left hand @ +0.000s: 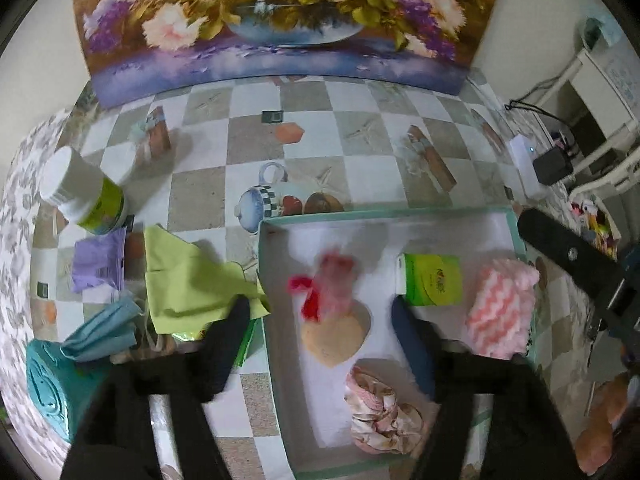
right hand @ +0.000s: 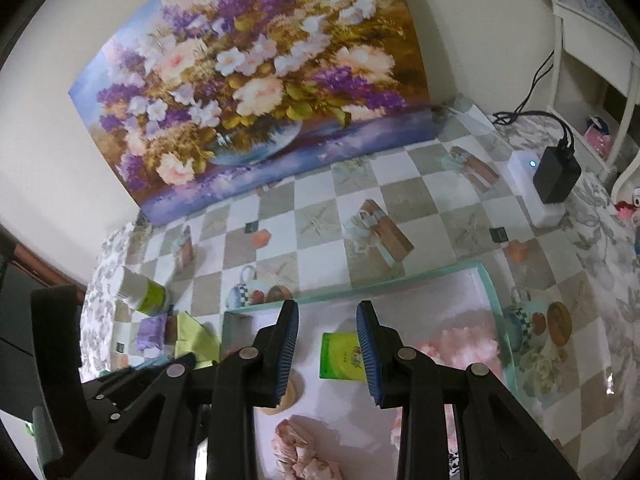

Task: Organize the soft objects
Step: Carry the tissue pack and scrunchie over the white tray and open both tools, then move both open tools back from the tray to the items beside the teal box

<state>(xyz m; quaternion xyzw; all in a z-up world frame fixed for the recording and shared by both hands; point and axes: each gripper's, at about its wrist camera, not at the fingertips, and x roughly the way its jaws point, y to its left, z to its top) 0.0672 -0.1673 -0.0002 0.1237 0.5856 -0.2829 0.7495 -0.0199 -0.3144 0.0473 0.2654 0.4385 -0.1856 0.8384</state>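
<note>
Both wrist cameras look steeply down from close above the table. Each faces the floral painting at the wall. Both views share the shallow box and green packet.

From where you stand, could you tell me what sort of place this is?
Probably a room in a home: a table under a checked oilcloth printed with teapots, a flower painting leaning on the wall behind it, and a white shelf at the right. A shallow box of soft items sits on the table.

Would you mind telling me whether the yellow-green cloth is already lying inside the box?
No, the yellow-green cloth lies on the checked tablecloth outside the box, just left of its left wall.
</note>
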